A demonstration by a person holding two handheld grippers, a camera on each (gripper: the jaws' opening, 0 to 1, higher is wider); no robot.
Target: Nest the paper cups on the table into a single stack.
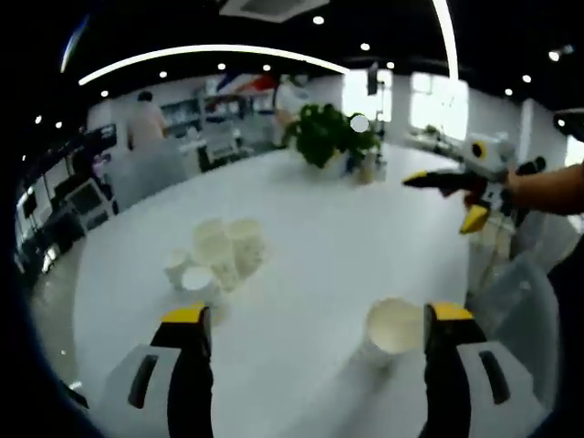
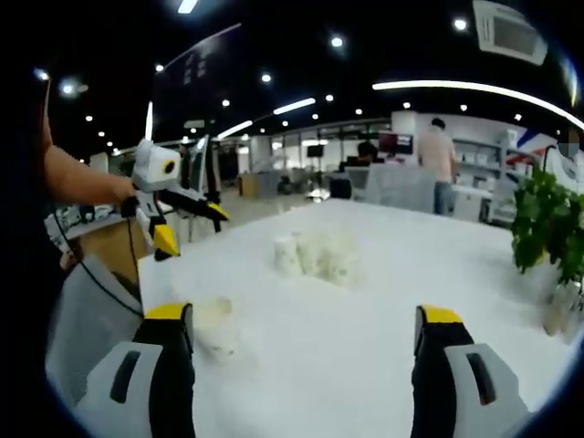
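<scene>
Here I am holding both grippers with jaws wide and empty above the white table. A lone paper cup is standing upright just inside my left gripper's right jaw, nearer than the cup cluster sitting farther ahead.

Blurred paper cups, count unclear
</scene>
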